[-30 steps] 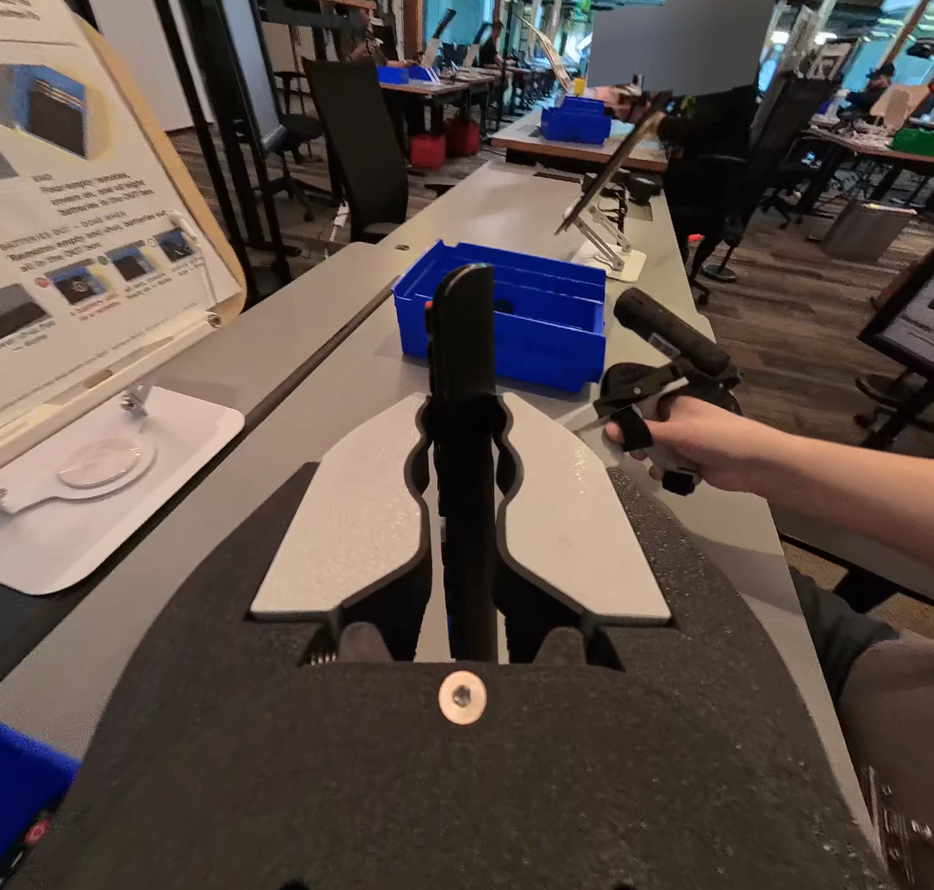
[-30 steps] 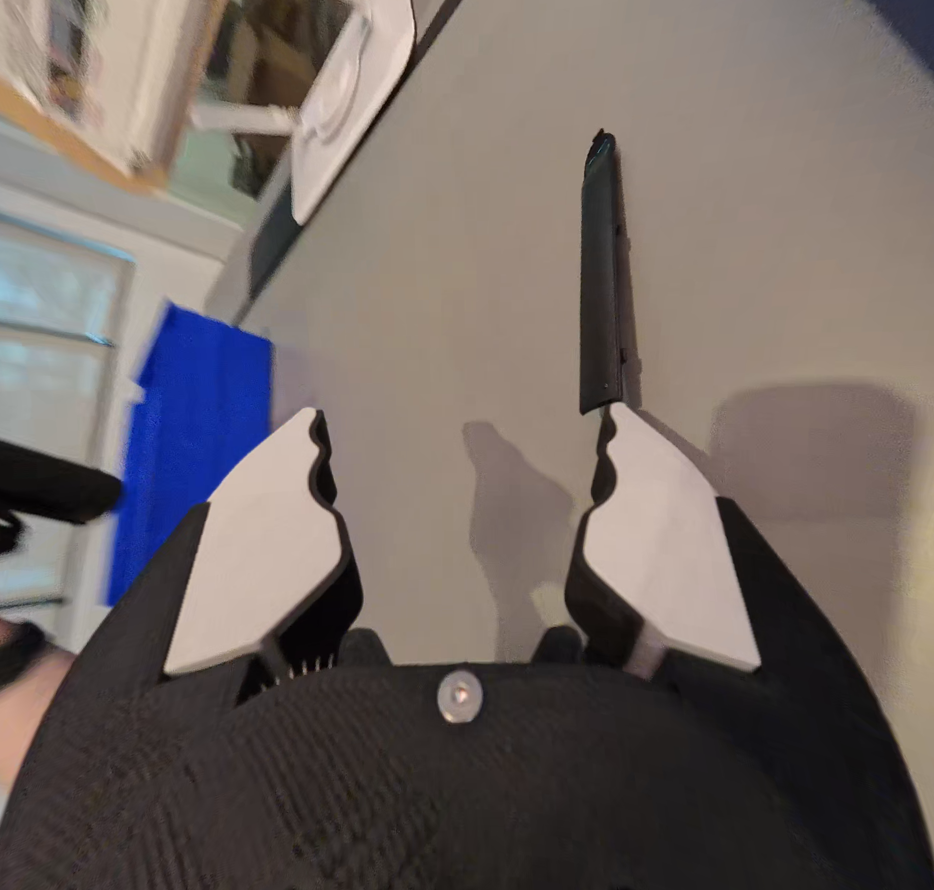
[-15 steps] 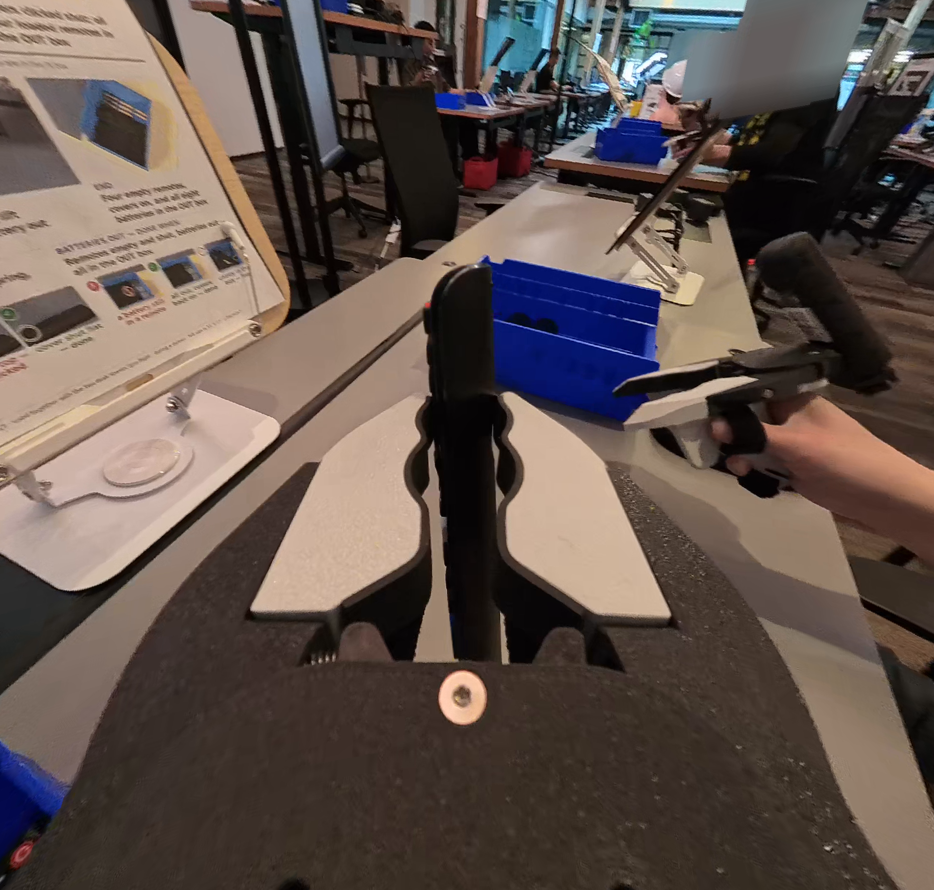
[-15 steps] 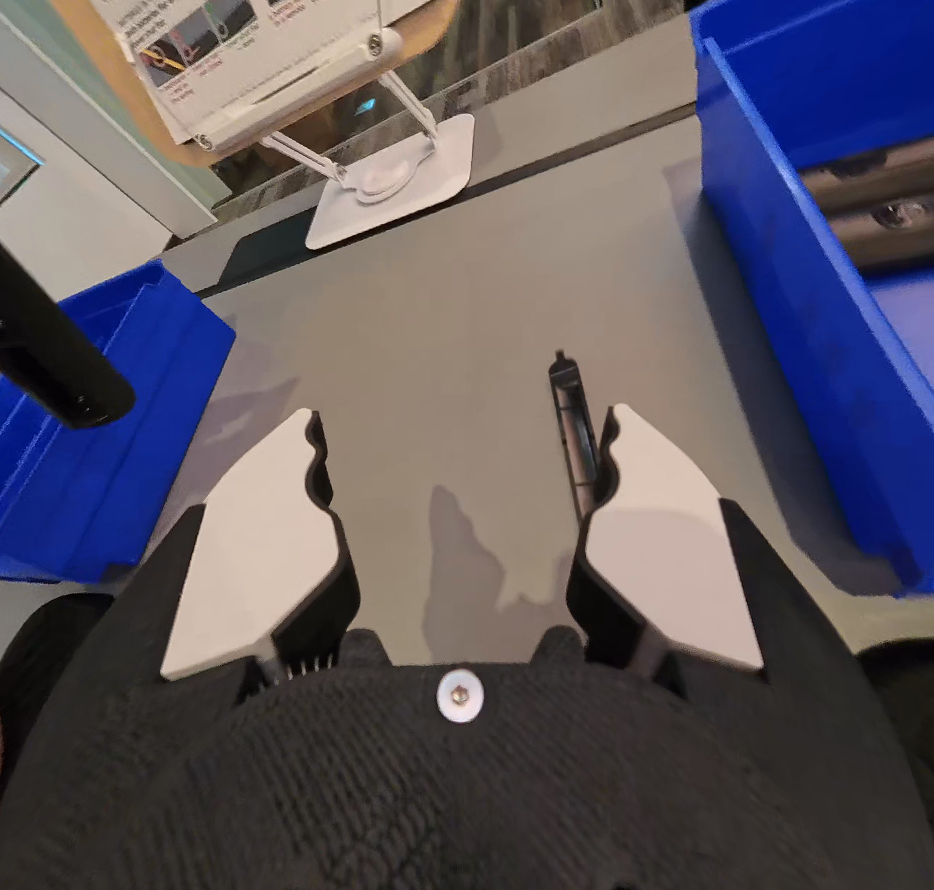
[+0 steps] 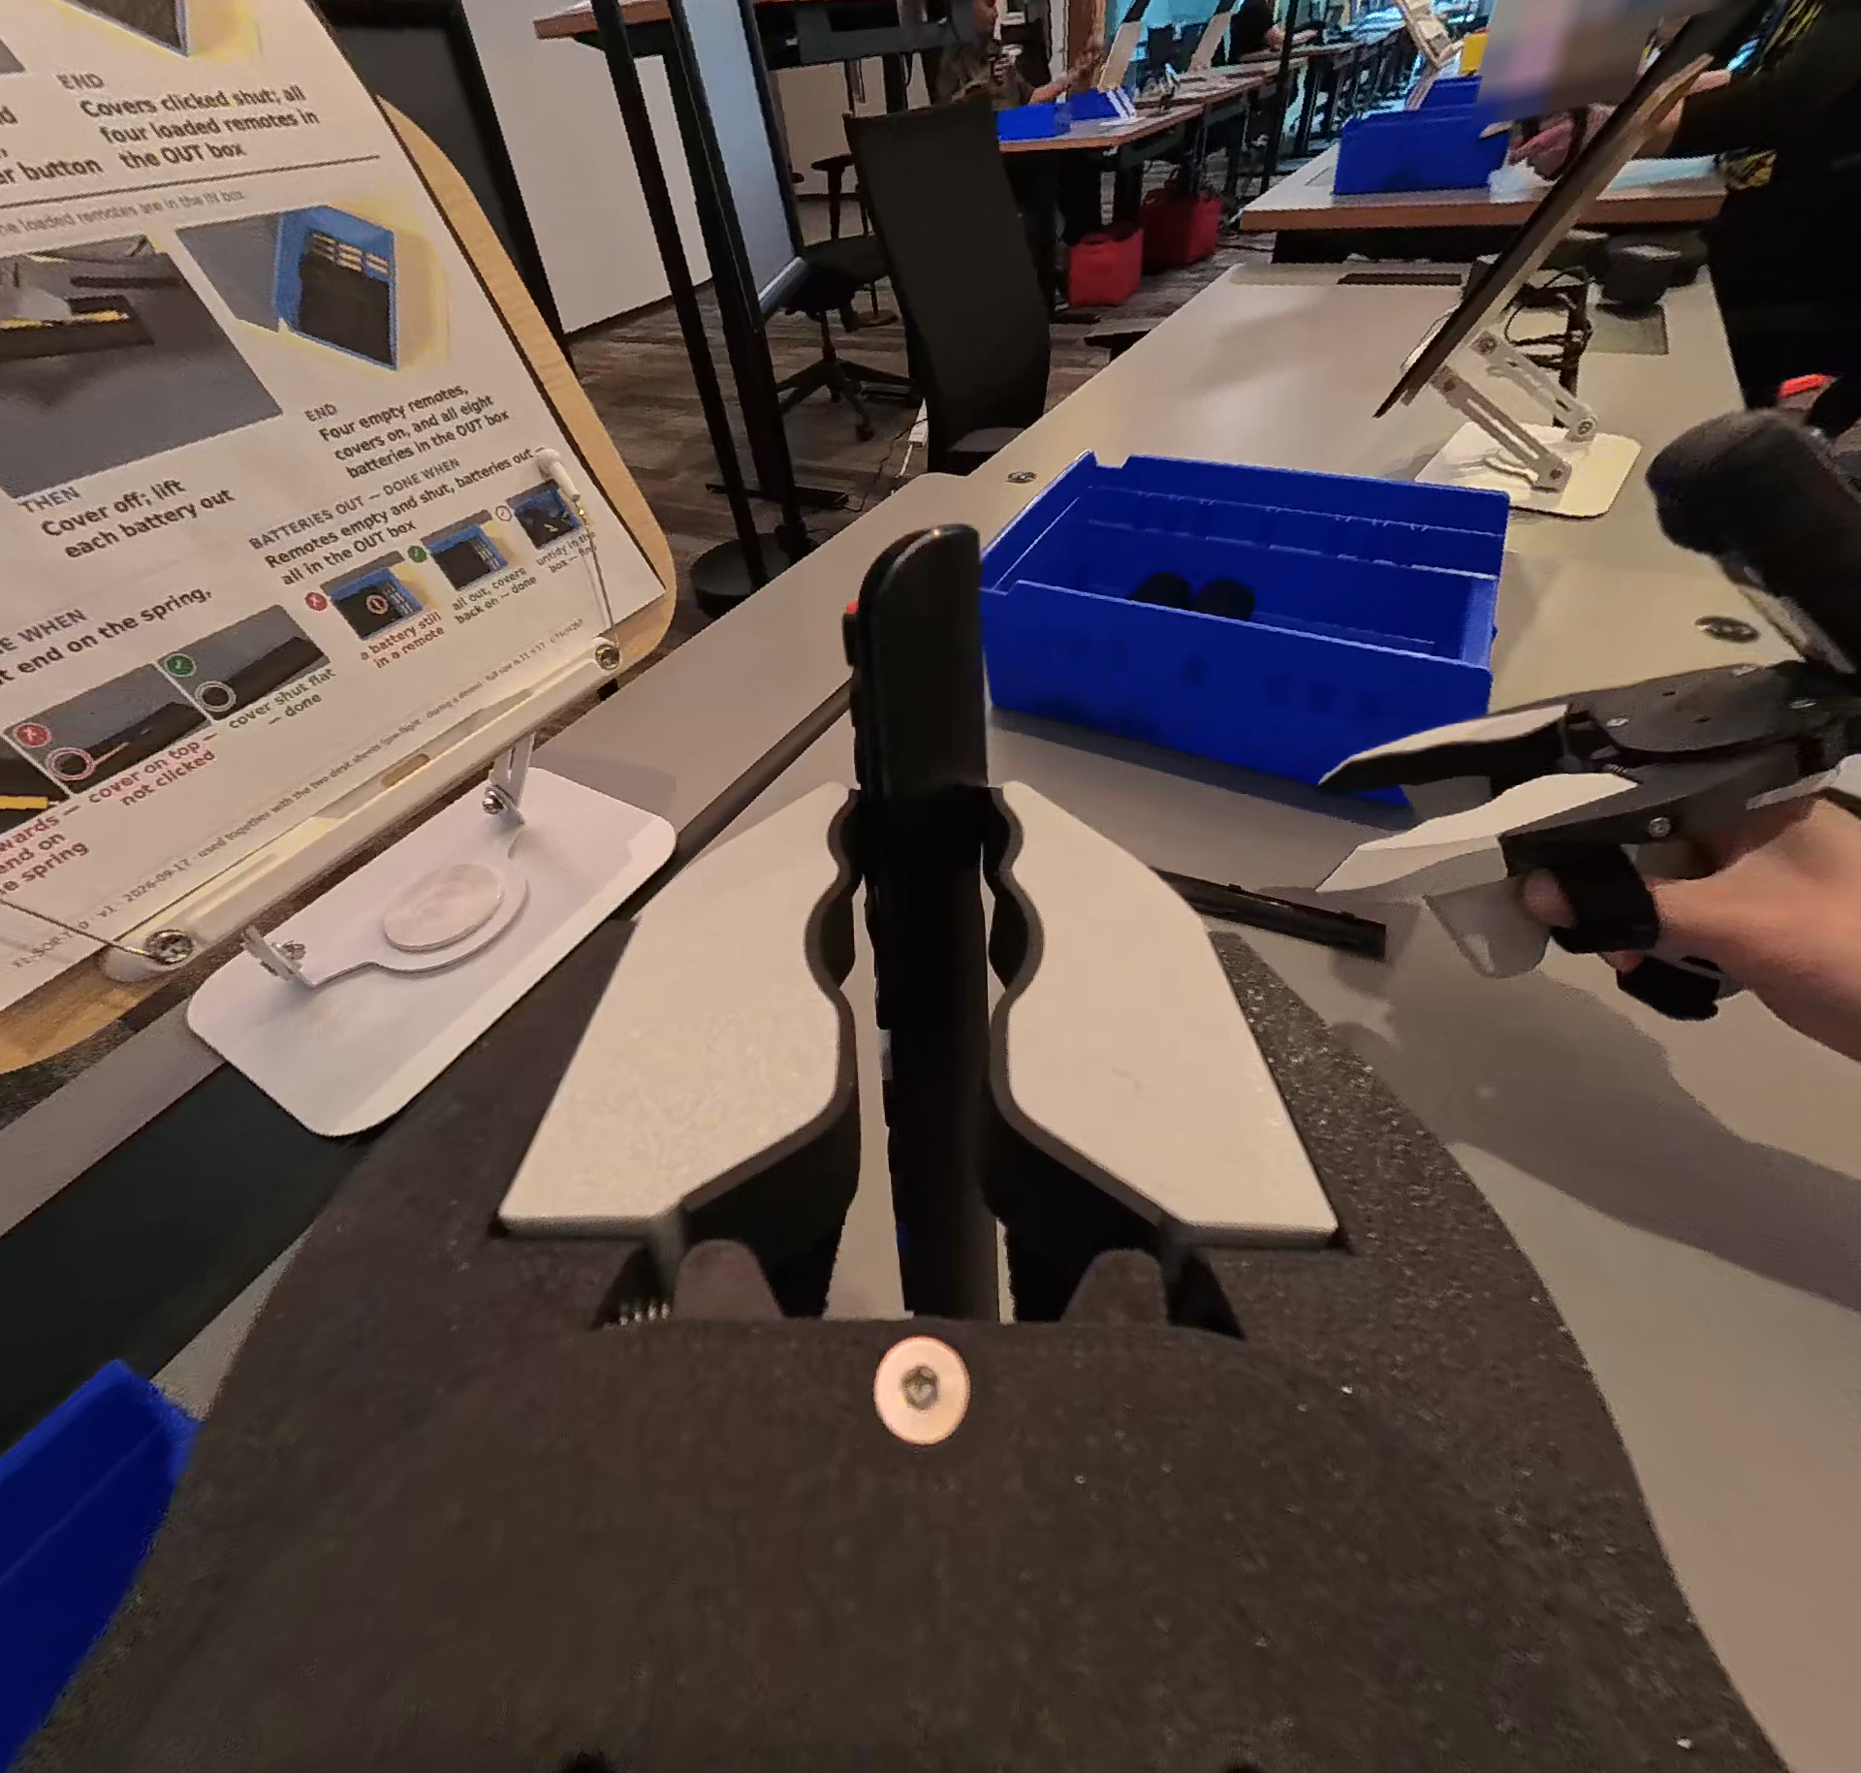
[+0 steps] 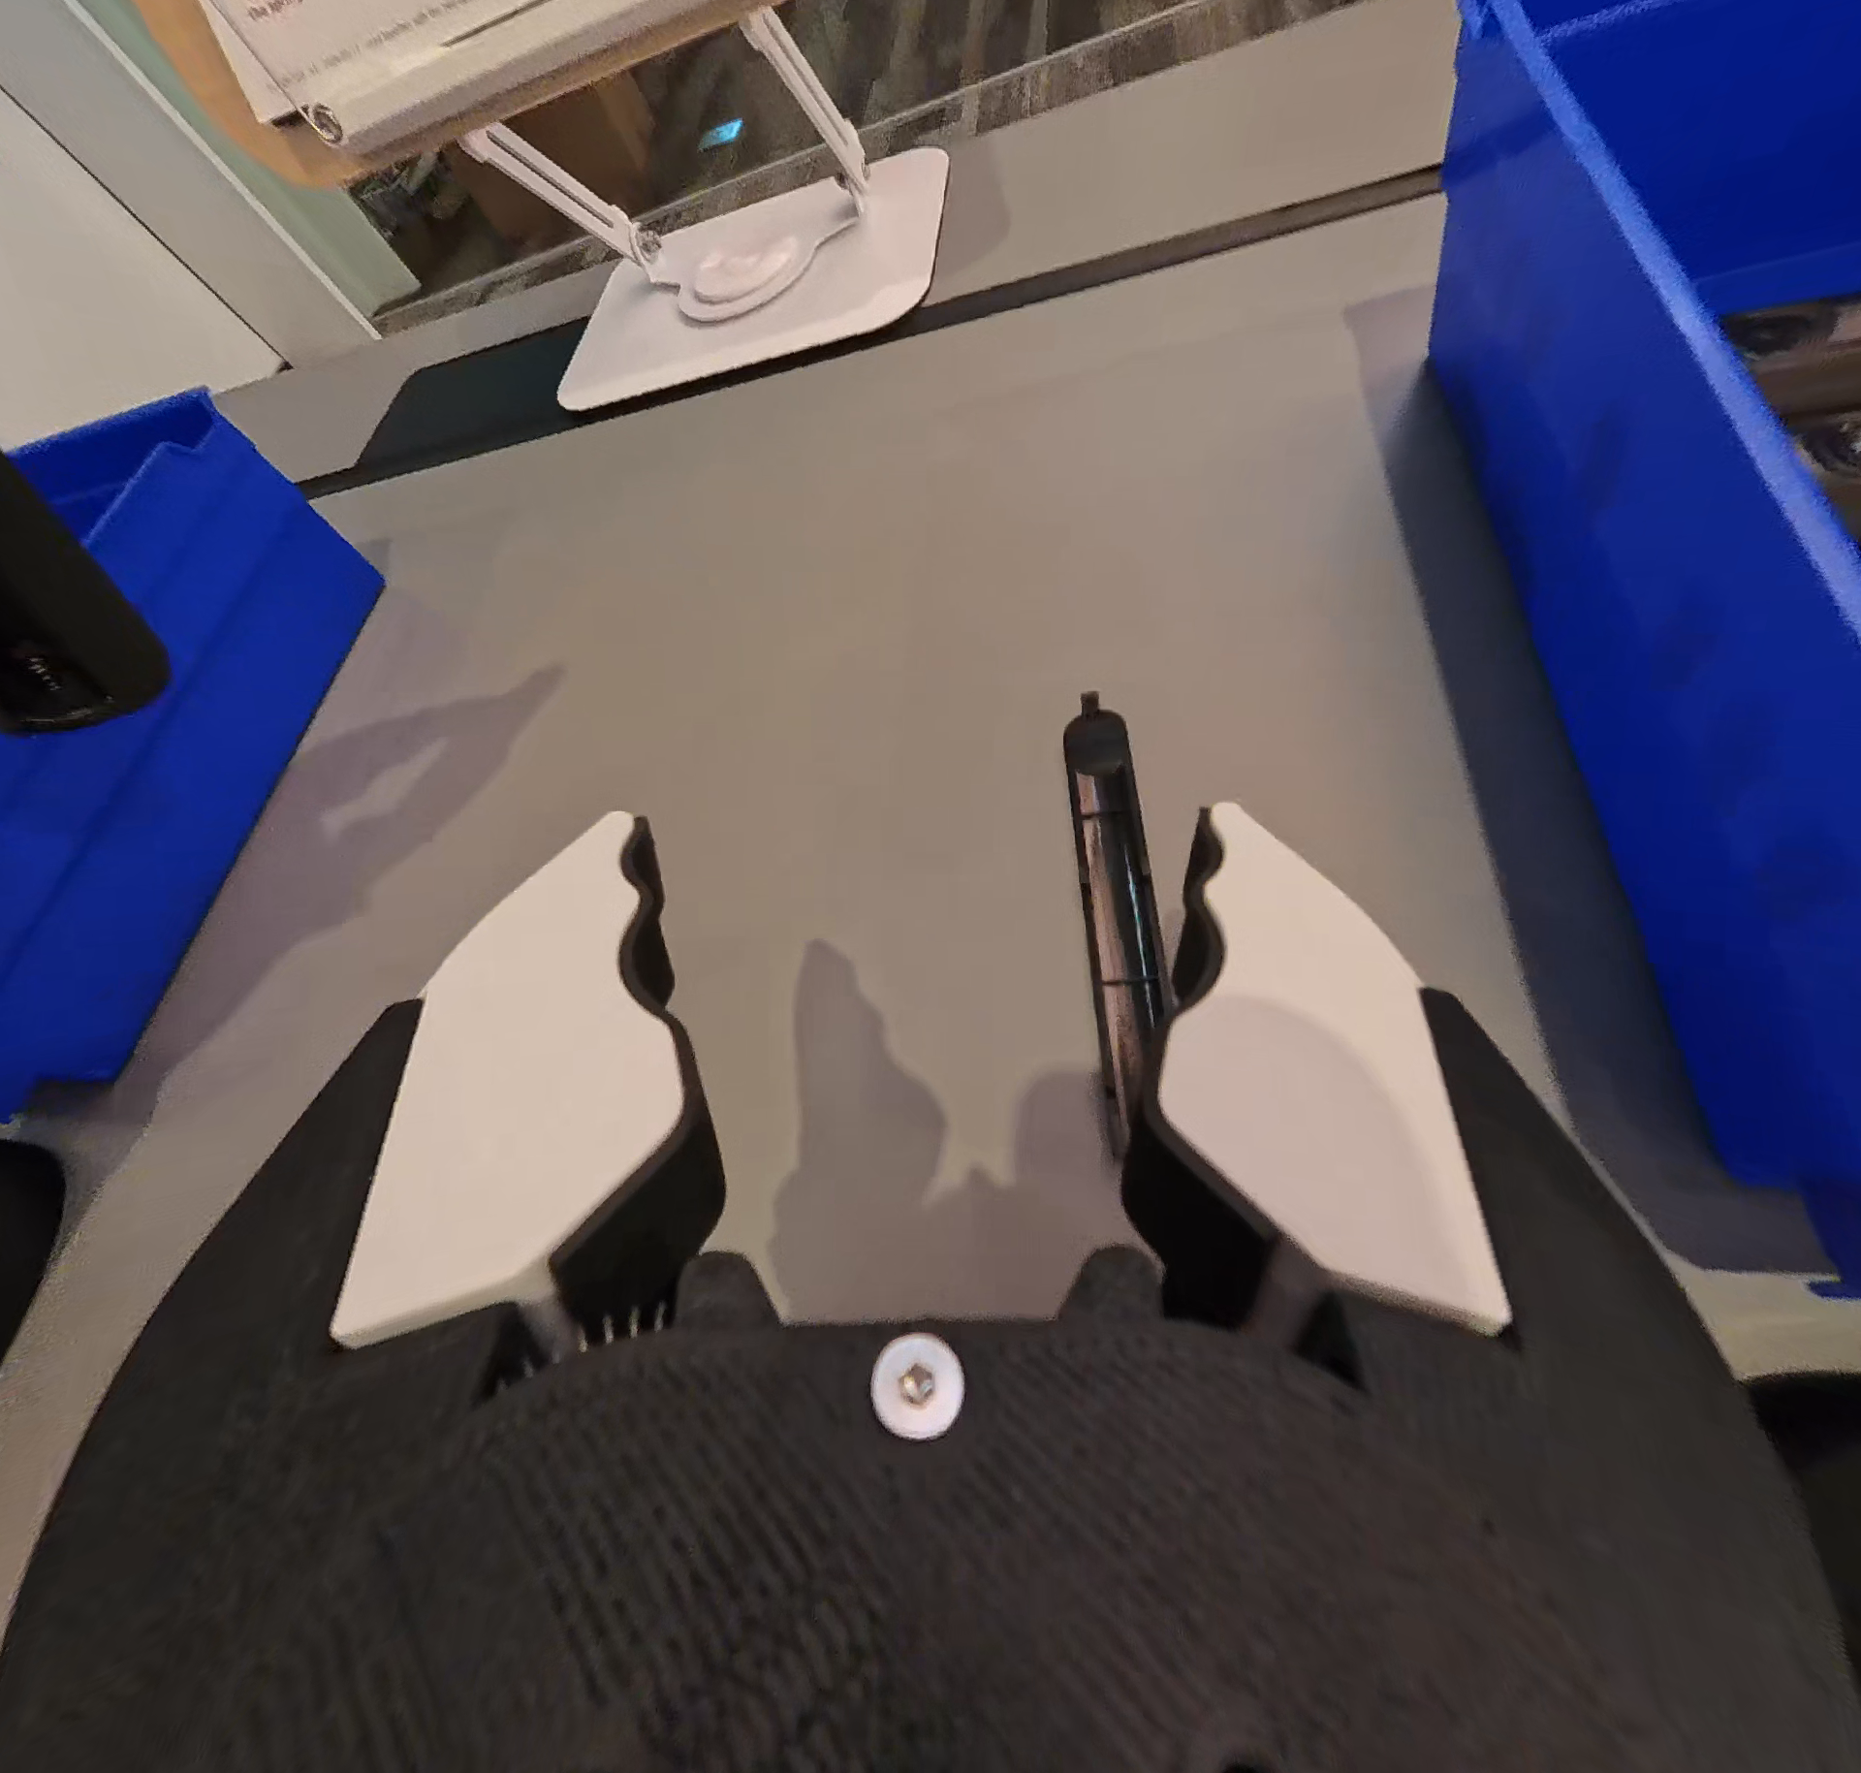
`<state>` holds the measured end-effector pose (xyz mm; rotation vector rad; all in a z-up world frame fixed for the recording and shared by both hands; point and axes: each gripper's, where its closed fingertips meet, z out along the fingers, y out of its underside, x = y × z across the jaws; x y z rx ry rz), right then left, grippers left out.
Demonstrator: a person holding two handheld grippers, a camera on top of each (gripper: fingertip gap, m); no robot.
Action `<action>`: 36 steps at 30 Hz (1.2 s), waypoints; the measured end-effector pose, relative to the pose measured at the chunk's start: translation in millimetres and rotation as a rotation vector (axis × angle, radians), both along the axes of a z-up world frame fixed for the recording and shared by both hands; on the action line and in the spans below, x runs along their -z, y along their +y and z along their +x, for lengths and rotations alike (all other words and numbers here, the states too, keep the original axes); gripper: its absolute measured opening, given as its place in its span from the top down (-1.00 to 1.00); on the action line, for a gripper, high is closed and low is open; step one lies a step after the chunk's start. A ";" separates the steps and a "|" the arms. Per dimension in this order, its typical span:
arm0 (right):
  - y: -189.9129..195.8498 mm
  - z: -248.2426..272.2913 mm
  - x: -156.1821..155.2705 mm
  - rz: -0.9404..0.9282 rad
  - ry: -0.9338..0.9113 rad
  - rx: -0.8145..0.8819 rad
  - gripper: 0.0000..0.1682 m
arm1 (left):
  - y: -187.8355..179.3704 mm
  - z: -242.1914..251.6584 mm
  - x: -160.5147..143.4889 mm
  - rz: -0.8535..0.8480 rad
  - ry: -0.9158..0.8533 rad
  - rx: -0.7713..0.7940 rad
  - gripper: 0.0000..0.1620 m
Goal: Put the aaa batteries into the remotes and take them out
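The left gripper (image 5: 921, 818) stays clamped on a black remote (image 5: 921, 718), held edge-on above the grey table (image 5: 1259, 355), its long axis pointing forward along the fingers. The right gripper (image 6: 921, 879), jaws spread wide and empty, now hangs lower over the table than half a second ago. A black battery cover (image 6: 1113, 919) lies flat just inside its right finger, pointing away toward the white stand (image 6: 765, 315), between two blue bins (image 6: 1611, 516).

Grey table (image 6: 906, 597): two blue bins (image 5: 1239, 637) (image 6: 151, 718), white stand (image 6: 765, 315), black cover (image 6: 1113, 899).
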<state>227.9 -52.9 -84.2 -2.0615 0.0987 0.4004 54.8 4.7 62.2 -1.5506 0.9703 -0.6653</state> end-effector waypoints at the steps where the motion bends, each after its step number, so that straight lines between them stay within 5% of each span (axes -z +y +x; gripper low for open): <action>1: -1.0 -0.1 3.4 -0.010 0.009 -0.001 -0.19 | -0.8 1.0 -0.5 -0.001 -0.005 0.005 0.72; 7: -11.8 24.5 35.0 -0.151 -0.177 0.037 -0.12 | -2.6 0.3 -1.6 -0.021 -0.027 0.024 0.72; 14: -31.3 44.4 56.5 -0.183 -0.391 0.041 0.30 | -0.3 -9.8 -9.1 -0.038 -0.070 0.031 0.72; 19: -27.5 36.5 66.3 -0.174 -0.366 -0.014 0.56 | -0.8 -9.9 -8.8 -0.051 -0.079 0.042 0.72; 36: -20.4 33.3 82.6 -0.231 -0.314 -0.062 0.75 | -5.4 -3.6 -7.9 -0.051 -0.066 0.068 0.72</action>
